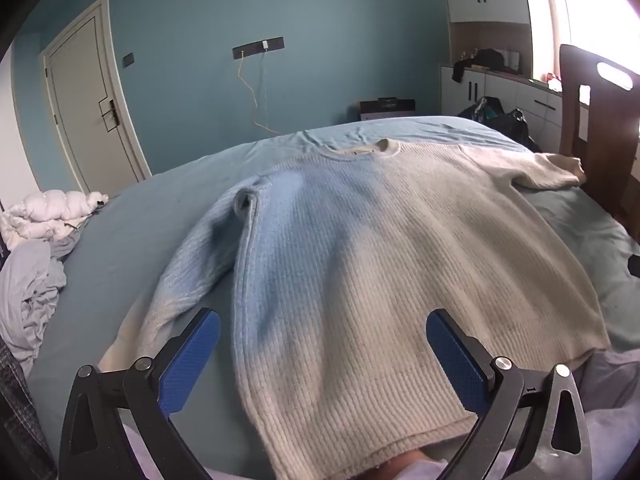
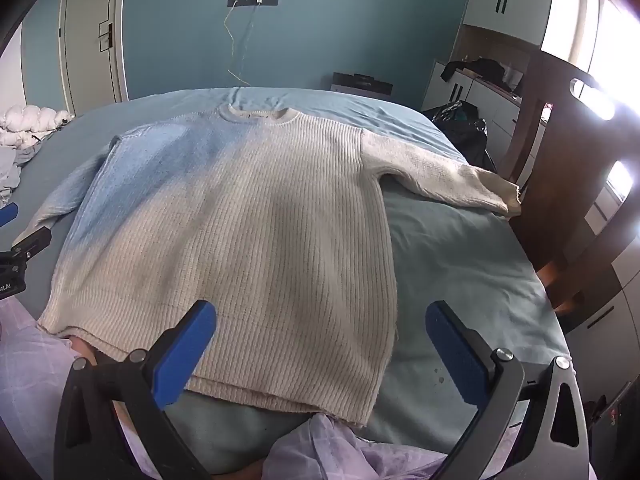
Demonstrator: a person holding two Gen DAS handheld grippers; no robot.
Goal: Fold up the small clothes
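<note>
A ribbed knit sweater (image 1: 360, 248), cream fading to pale blue on its left side, lies flat on the bed, collar at the far end. It also shows in the right wrist view (image 2: 260, 216). Its left sleeve (image 1: 200, 248) lies along the body; its right sleeve (image 2: 440, 172) stretches out toward the bed's right edge. My left gripper (image 1: 322, 330) is open and empty, above the hem's left part. My right gripper (image 2: 320, 320) is open and empty, above the hem's right corner. The left gripper also shows at the right wrist view's left edge (image 2: 16, 232).
The bed has a blue-grey sheet (image 2: 460, 264). Crumpled white bedding (image 1: 52, 212) and grey cloth (image 1: 28, 292) lie at its left. A brown wooden chair back (image 2: 568, 168) stands at the right edge. A lilac cloth (image 2: 352, 452) lies at the near edge. A door (image 1: 88, 108) is at the far left.
</note>
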